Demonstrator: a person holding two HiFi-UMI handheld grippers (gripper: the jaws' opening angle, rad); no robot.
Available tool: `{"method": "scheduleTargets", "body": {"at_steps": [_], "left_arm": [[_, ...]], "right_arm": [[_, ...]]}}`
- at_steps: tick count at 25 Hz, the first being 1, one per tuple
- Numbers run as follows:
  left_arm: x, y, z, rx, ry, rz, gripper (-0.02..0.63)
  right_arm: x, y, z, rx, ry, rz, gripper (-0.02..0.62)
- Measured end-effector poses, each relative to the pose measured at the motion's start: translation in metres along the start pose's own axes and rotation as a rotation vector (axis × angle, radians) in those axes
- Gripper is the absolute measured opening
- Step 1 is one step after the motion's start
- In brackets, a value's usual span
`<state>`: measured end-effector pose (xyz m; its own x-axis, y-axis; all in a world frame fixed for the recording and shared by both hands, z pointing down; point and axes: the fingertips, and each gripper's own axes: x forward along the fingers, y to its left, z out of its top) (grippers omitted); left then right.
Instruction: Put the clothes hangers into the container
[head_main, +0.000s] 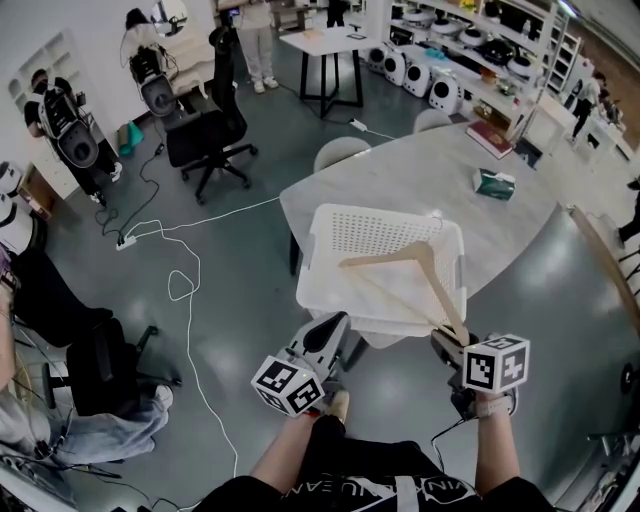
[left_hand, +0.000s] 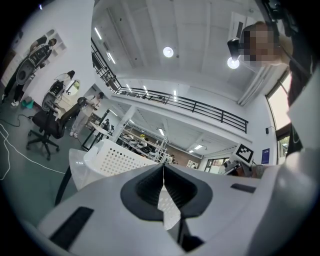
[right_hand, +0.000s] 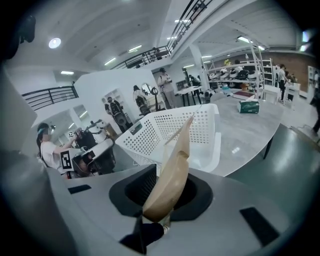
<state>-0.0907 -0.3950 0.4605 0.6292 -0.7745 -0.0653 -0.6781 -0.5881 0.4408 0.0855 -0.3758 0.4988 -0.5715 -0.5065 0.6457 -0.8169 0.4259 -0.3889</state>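
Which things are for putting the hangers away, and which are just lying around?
For the job:
wooden hanger, held in the right claw
white basket

Just lying about:
green box
book
black office chair

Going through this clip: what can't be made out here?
Light wooden clothes hanger: its hook, too small in head view, behind its own arm in right gripper view.
White perforated plastic basket: its floor, hidden by walls in both gripper views.
Green box on grey table: print too small, head view.
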Motion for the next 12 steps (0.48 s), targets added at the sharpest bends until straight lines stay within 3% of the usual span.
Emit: {"method": "scheduleTargets", "body": {"at_steps": [12], "left_arm": [[-0.0004, -0.0017, -0.0027, -0.012, 0.007, -0.010, 0.009]], "right_arm": [[-0.0074, -0.0019, -0.0041, -0.063, -0.005, -0.068, 0.146]]}}
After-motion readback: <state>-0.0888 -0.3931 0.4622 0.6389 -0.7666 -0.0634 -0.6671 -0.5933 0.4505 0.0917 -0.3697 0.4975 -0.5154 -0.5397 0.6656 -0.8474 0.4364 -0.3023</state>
